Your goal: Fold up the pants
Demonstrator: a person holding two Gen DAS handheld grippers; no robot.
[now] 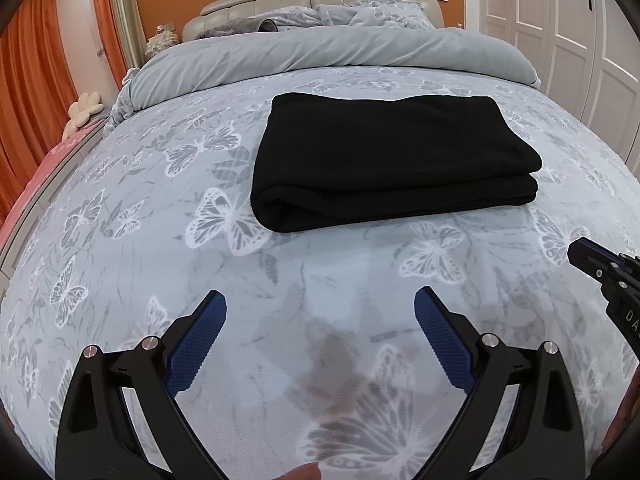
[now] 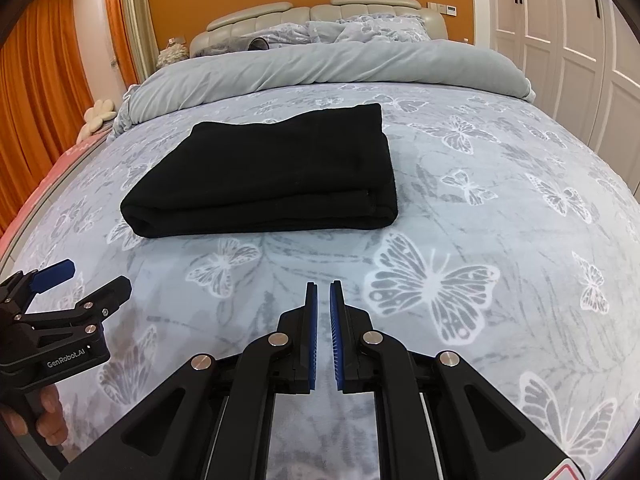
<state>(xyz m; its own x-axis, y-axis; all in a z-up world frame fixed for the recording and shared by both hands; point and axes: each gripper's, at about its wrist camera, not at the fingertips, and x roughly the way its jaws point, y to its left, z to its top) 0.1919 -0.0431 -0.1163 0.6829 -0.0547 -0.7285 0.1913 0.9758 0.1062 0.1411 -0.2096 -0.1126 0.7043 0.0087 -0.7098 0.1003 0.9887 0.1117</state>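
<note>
Pants lie folded mid-bed, beyond the spread, empty left tongs and closed, empty right tongs; any nudge could spill the loose stacked layers.

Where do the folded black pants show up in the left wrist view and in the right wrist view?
Left wrist view: black pants lie right of centre, upper middle.
Right wrist view: black pants lie left of centre.
Shared landmark: the rolled grey duvet just behind them.
</note>
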